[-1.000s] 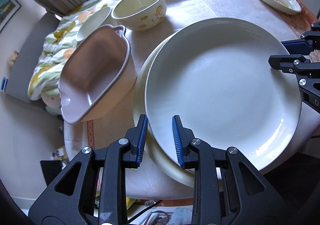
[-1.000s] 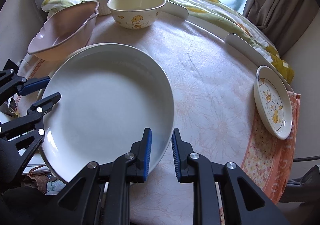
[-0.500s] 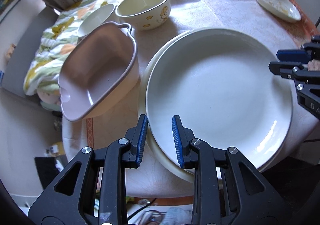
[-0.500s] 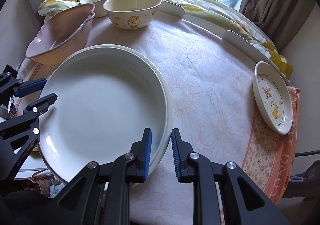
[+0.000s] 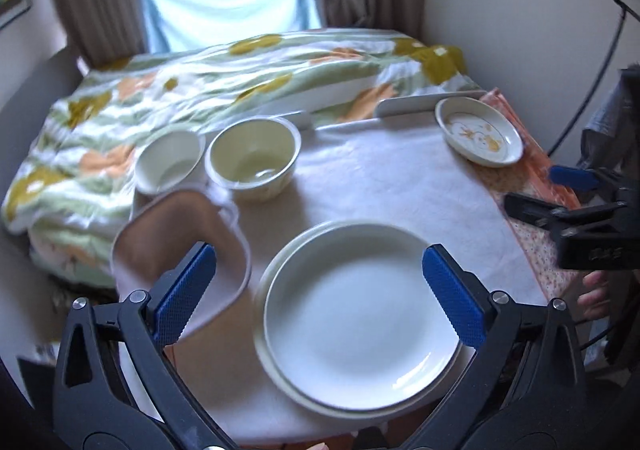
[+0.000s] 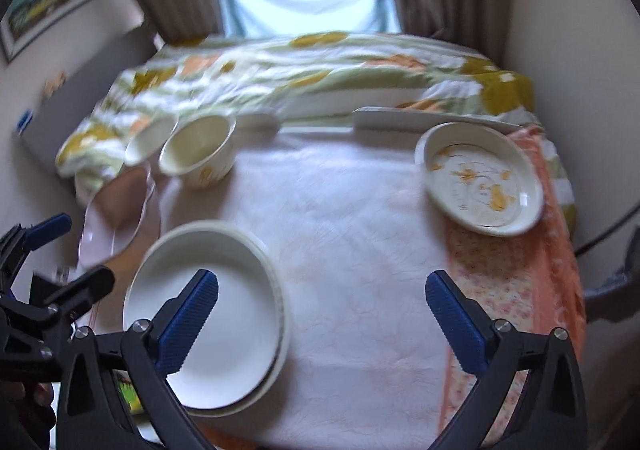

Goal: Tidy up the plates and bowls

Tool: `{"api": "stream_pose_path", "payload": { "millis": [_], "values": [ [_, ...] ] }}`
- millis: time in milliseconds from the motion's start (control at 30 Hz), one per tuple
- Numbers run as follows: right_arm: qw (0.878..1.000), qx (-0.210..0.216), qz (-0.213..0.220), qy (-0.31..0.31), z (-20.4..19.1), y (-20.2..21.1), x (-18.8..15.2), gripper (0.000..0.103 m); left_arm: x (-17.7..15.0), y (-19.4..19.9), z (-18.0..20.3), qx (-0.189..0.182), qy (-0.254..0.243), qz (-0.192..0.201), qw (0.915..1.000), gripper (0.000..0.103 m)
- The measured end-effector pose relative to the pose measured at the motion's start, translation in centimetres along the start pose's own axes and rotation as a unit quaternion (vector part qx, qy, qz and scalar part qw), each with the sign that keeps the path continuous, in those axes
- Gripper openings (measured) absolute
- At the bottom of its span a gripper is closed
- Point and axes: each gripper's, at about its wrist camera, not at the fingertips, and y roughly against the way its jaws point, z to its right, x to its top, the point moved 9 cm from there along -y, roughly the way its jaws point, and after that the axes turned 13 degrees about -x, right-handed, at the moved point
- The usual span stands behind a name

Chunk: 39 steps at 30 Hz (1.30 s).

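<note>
On the table (image 5: 400, 177), stacked plates (image 5: 360, 314), tongs-free.

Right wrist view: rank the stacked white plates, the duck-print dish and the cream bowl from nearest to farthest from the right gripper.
From the right gripper, whose jaws are opening with nothing between them:
1. Stacked white plates, lower left, partly behind the left finger.
2. Duck-print dish, up on the right, on the orange cloth.
3. Cream bowl, far left, by the bedspread.

Both grippers, left gripper (image 5: 320, 290) & right gripper (image 6: 322, 316): black plastic frames, blue ribbed pads, silver screws; white lettering on right's side.
</note>
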Motion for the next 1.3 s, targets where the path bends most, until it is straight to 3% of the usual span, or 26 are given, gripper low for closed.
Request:
{"api": "stream_pose_path", "payload": {
  "millis": [133, 233, 367, 500, 700, 867, 933, 1033, 1133, 1200, 1233, 1300],
  "values": [
    [0.999, -0.023, 0.019, -0.044, 5.0, 2.0, 0.5, 0.103, 3.4, -1.4, 2.1, -0.052, -0.012, 0.001, 0.9986, 0.103],
    [0.999, -0.035, -0.003, -0.027, 8.0, 2.9, 1.6, 0.103, 7.3, -2.5, 4.0, -0.095, -0.019, 0.007, 0.9953, 0.103],
    [0.994, -0.092, 0.034, -0.047, 12.3, 4.4, 4.2, 0.103, 12.0, -4.6, 6.8, -0.132, -0.035, 0.014, 0.9905, 0.103],
    [0.992, -0.011, 0.021, -0.125, 13.5, 2.3, 4.2, 0.103, 15.2, -9.0, 9.5, -0.173, -0.041, -0.016, 0.9840, 0.103],
    [0.975, -0.013, -0.057, -0.216, 16.6, -5.3, 2.0, 0.101, 16.0, -18.6, 11.5, -0.193, -0.043, -0.087, 0.9764, 0.097],
    [0.966, -0.002, -0.085, -0.244, 17.4, -10.5, 2.0, 0.077, 15.4, -26.4, 12.3, -0.194, -0.048, -0.150, 0.9683, 0.062],
    [0.960, 0.006, -0.091, -0.266, 18.1, -12.3, 1.8, 0.067, 15.0, -28.6, 12.4, -0.195, -0.049, -0.170, 0.9648, 0.053],
    [0.953, 0.007, -0.100, -0.285, 19.0, -14.2, 1.9, 0.052, 14.9, -31.6, 12.8, -0.198, -0.047, -0.189, 0.9606, 0.051],
    [0.951, -0.003, -0.100, -0.294, 19.7, -15.0, 2.2, 0.045, 15.4, -32.7, 13.3, -0.200, -0.054, -0.192, 0.9594, 0.050],
    [0.950, -0.006, -0.102, -0.295, 20.0, -15.5, 2.4, 0.040, 15.7, -33.2, 13.3, -0.194, -0.057, -0.195, 0.9598, 0.044],
    [0.950, -0.007, -0.103, -0.294, 19.9, -15.7, 2.4, 0.033, 15.8, -33.4, 13.2, -0.193, -0.057, -0.197, 0.9596, 0.036],
    [0.952, -0.010, -0.105, -0.289, 19.9, -15.9, 2.5, 0.029, 15.7, -33.9, 13.1, -0.186, -0.063, -0.203, 0.9594, 0.033]
  ]
}}
